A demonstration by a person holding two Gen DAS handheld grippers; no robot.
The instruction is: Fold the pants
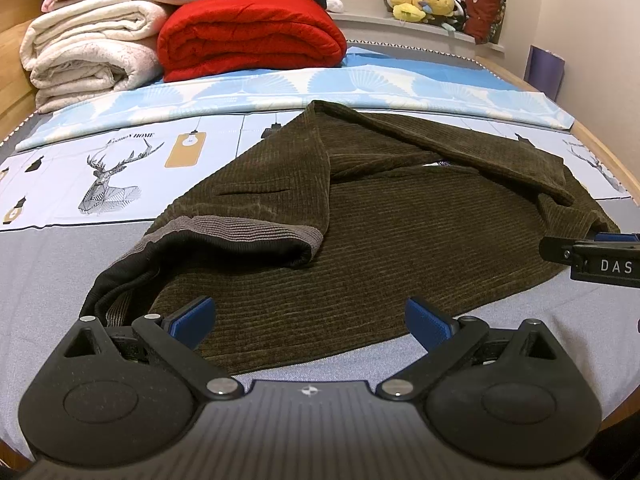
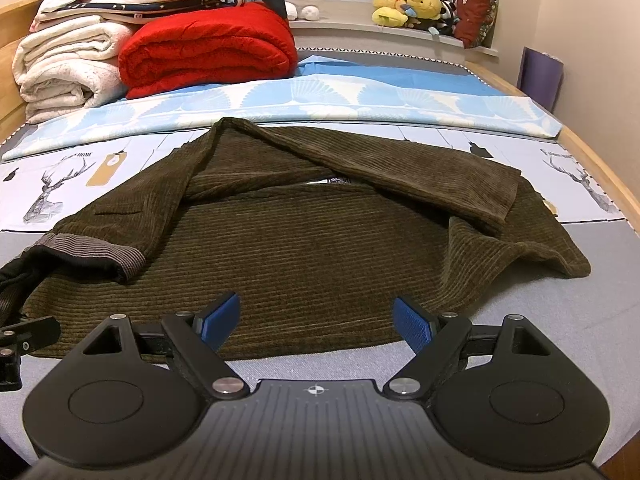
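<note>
Dark olive corduroy pants (image 1: 360, 232) lie loosely on the bed, one leg flopped across the other, the grey waistband (image 1: 240, 232) turned out at the left. They also fill the middle of the right wrist view (image 2: 300, 248). My left gripper (image 1: 310, 320) is open and empty, hovering over the pants' near edge. My right gripper (image 2: 316, 320) is open and empty over the same near edge, further right. The right gripper's side shows at the right edge of the left wrist view (image 1: 600, 260); the left gripper's side shows at the left edge of the right wrist view (image 2: 20, 344).
The bed (image 1: 40, 264) has a grey and deer-print sheet with a wooden frame. A red folded blanket (image 1: 248, 36) and white folded blankets (image 1: 88, 48) are stacked at the far left. A blue patterned pillowcase (image 1: 360, 88) lies behind the pants. Plush toys (image 1: 424, 2) sit on the windowsill.
</note>
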